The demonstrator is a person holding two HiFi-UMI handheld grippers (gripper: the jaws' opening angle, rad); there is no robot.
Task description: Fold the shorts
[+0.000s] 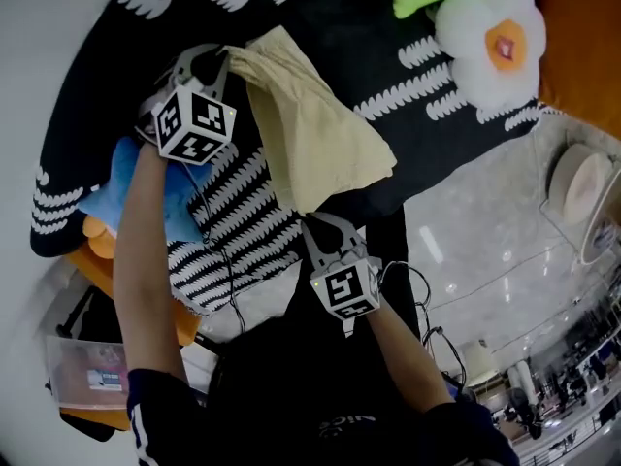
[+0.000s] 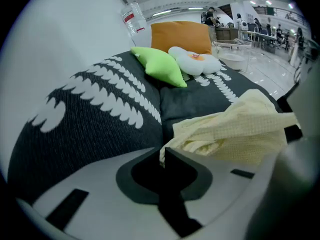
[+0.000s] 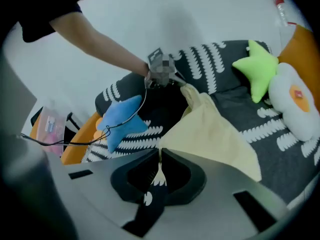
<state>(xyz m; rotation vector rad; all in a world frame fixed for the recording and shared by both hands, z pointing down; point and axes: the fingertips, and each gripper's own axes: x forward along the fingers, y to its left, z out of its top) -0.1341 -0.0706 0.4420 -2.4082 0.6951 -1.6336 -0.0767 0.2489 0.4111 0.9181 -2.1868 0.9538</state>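
Over dark blanket point(image 1: 340, 27), L gripper point(image 1: 215, 58) & R gripper point(image 1: 315, 223) jaws each pinch yellow shorts point(image 1: 310, 134) by edge.

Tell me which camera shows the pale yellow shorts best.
The head view: it shows the whole shorts held up between the left gripper and right gripper. The left gripper view shows only a bunched edge at its jaws; the right gripper view shows one pinched corner and most of one side.
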